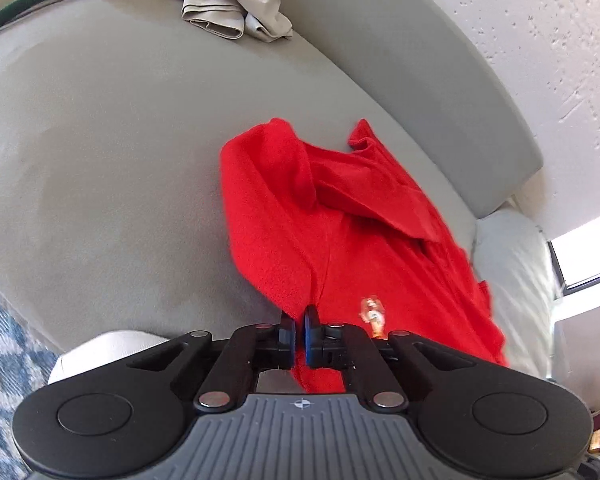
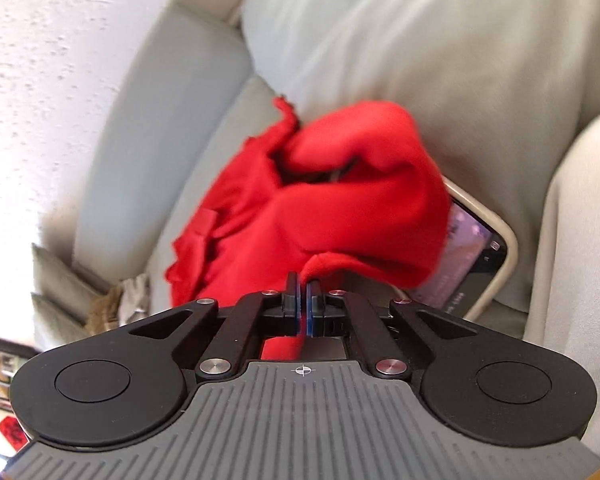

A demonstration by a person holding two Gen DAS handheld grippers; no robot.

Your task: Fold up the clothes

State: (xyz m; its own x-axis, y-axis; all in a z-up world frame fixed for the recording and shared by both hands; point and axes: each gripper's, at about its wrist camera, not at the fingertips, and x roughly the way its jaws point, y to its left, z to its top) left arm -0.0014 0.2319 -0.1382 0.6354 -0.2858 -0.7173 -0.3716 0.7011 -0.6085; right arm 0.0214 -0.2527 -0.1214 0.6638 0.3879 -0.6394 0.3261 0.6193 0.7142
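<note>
A red garment lies crumpled on a grey sofa seat, with a small printed emblem near its lower edge. My left gripper is shut on the garment's near edge, red cloth pinched between the blue pads. In the right wrist view the same red garment bunches up in front of the cushions. My right gripper is shut on another part of its edge, and cloth hangs below the pads.
A heap of beige clothes lies at the far end of the seat beside a dark green cord. A phone in a beige case rests on the seat under the red cloth. Sofa back cushions and a textured white wall stand behind.
</note>
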